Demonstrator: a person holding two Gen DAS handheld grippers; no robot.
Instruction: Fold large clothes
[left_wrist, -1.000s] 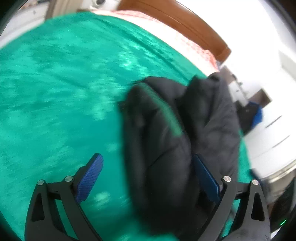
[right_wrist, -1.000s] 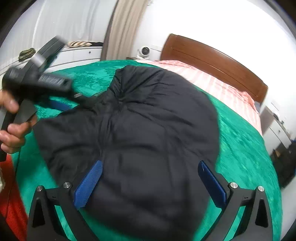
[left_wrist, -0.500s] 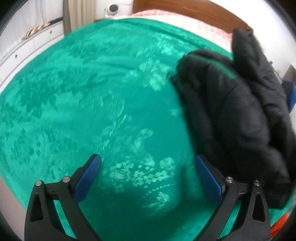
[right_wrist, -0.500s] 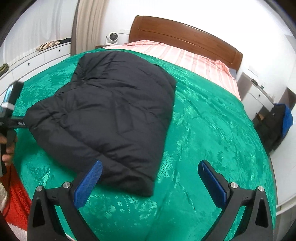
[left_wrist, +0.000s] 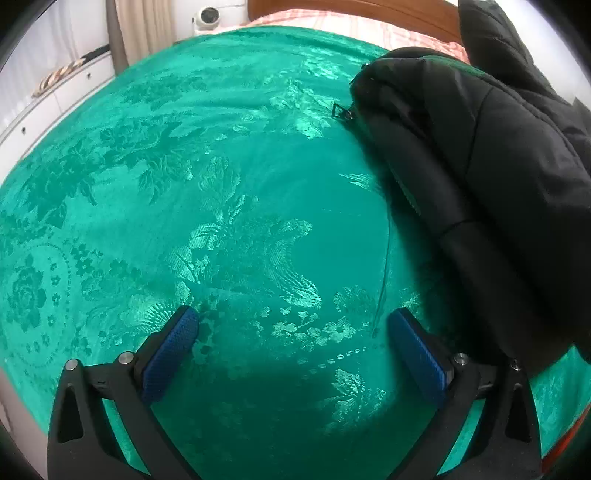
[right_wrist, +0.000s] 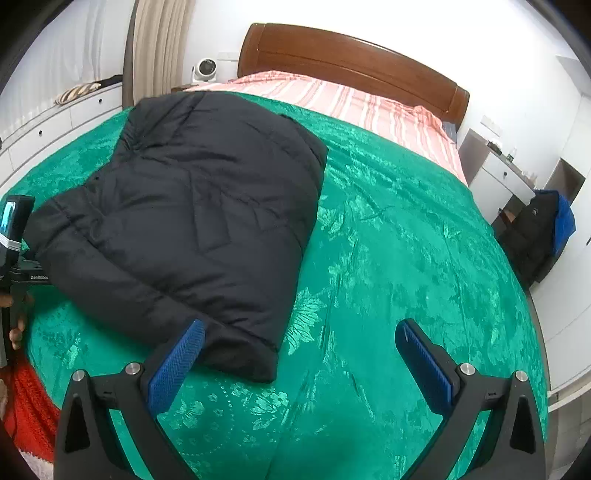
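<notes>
Jacket (right_wrist: 207, 221) folded, lying on green bedspread (right_wrist: 406, 258); left gripper (left_wrist: 291, 332) and right gripper (right_wrist: 299, 343) both wide, empty.

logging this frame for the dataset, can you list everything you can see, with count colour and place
jacket: one, black, padded, folded, on the green bedspread, left of centre in the right wrist view
bedspread: one, green with a floral pattern, covering most of the bed
sheet: one, pink striped, at the head of the bed
headboard: one, brown wood, against the white wall
fan: one, white, beside the headboard
curtain: one, beige, left of the fan
nightstand: one, white, right of the bed
dark clothing with a blue piece: one pile, by the right wall
left gripper: one, black with blue pads, open, over bare bedspread
right gripper: one, black with blue pads, open, empty
</notes>
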